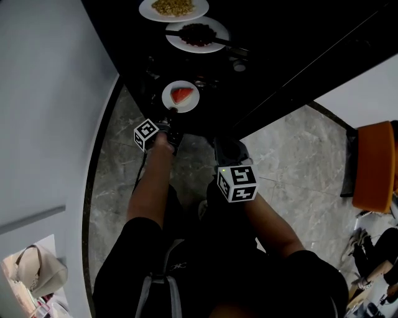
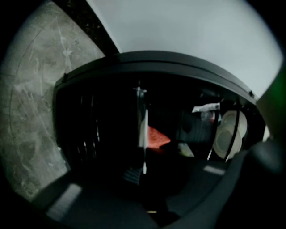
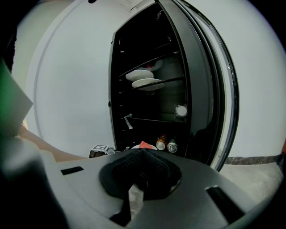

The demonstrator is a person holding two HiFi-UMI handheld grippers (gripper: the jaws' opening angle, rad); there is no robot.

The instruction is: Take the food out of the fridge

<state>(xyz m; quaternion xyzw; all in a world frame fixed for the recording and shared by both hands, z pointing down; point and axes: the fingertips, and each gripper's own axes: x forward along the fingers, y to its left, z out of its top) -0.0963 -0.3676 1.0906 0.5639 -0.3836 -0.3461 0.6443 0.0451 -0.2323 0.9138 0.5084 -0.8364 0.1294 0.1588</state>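
A small white plate (image 1: 189, 103) with a red watermelon slice (image 1: 181, 94) sits low in the open black fridge (image 1: 267, 56). My left gripper (image 1: 172, 118) reaches in and is shut on the plate's near rim. In the left gripper view the plate (image 2: 144, 129) shows edge-on, running down into the dark jaws (image 2: 144, 172), with the slice (image 2: 156, 137) beside it. Higher shelves hold a plate of dark red food (image 1: 197, 34) and a plate of yellowish food (image 1: 173, 7). My right gripper (image 3: 142, 154) hangs shut and empty in front of the fridge.
The fridge door (image 3: 210, 89) stands open at the right. Two cans (image 3: 166, 144) lie on the bottom shelf beside the plate. Grey marble floor (image 1: 292, 155) spreads around the person's legs. An orange chair (image 1: 375, 166) is at the right, a beige bag (image 1: 37, 270) at lower left.
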